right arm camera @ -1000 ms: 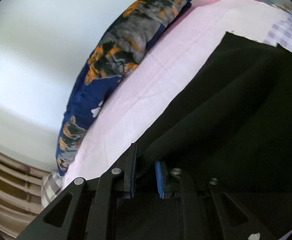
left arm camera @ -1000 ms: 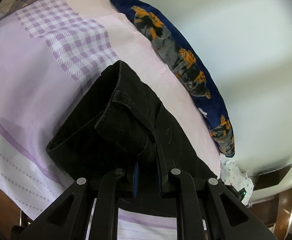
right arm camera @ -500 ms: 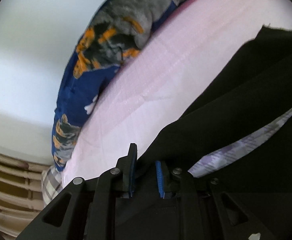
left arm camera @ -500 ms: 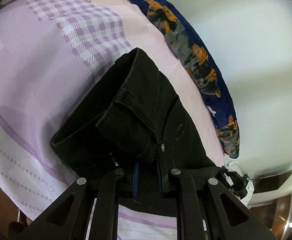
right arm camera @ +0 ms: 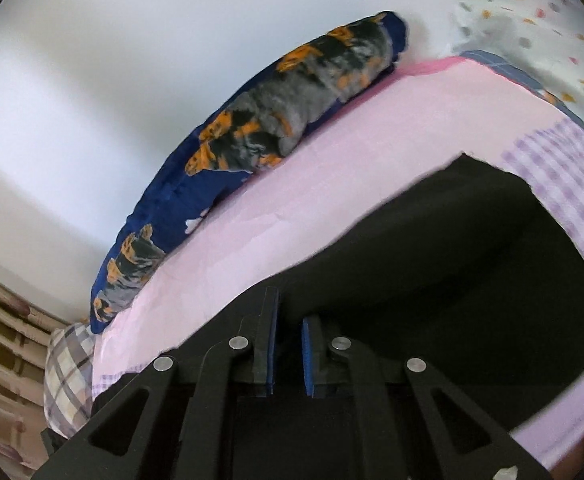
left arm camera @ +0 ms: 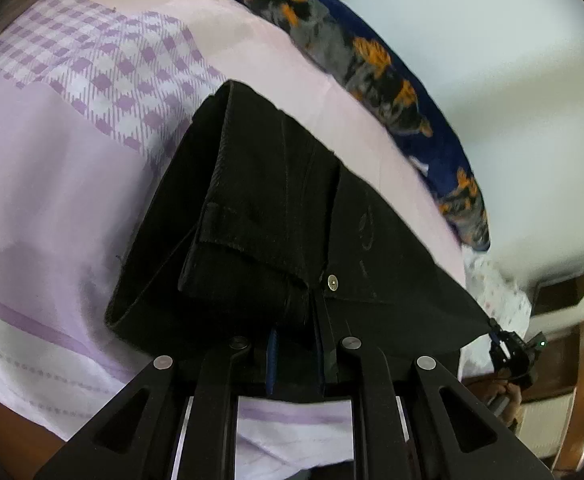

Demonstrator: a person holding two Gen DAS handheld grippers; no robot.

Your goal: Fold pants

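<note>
The black pants (left arm camera: 292,216) hang lifted above the bed (left arm camera: 51,184), stretched between the two tools. The left tool (left arm camera: 296,344) is pressed together on the waistband end, just beside the metal button (left arm camera: 332,282), with the band doubled over and drooping toward the sheet on the left. In the left view the right tool (left arm camera: 510,346) shows small at the far right, at the other corner of the cloth. In the right view the right tool (right arm camera: 289,344) has its blue pads (right arm camera: 307,356) close together with dark fabric running between them, so it appears to pinch the pants, though the exact bite is hidden in the black cloth.

The step in hand looks like carrying the held edge across to lay one half over the other. To do it well, both tools should hold even tension so the top edge stays straight and does not sag in the middle. Lowering should begin with the hanging part touching the sheet first, then the held edge drawn over it, so seams line up. The drooping waistband fold on the left risks bunching underneath; a slight pull outward before setting down should flatten it. The patterned blue pillow (right arm camera: 251,140) lies at the far edge, well apart from the pants.
</note>
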